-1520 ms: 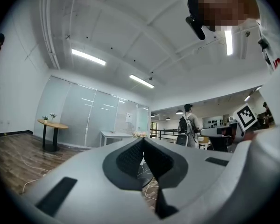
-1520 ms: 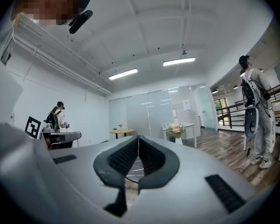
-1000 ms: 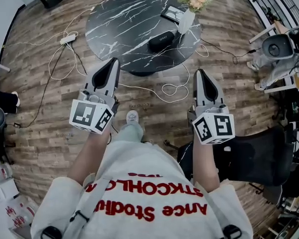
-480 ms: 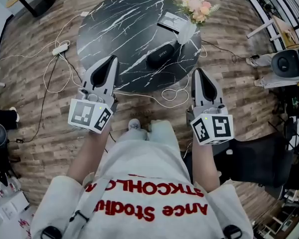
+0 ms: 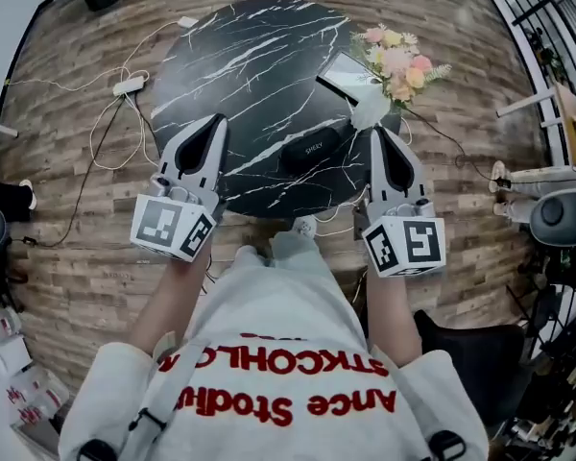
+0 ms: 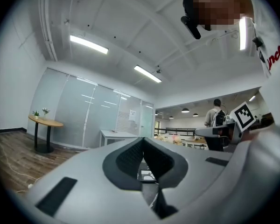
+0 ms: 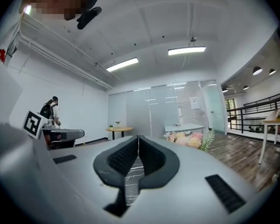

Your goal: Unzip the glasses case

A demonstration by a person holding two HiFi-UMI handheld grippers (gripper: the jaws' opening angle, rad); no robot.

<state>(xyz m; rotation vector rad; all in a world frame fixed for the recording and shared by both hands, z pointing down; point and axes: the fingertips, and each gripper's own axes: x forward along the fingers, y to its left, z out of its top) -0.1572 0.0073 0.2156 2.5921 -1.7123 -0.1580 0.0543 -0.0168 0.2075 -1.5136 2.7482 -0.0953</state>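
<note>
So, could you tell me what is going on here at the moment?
A person stands at a round black table with a gripper in each hand. The left gripper and the right gripper are both shut and empty, held out level at the table's near edge. The black glasses case lies closed and untouched between them, beside a vase of flowers.

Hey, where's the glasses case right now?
Head view: the glasses case lies at the near edge of the marble table, between the left gripper and right gripper, near the flower vase.
</note>
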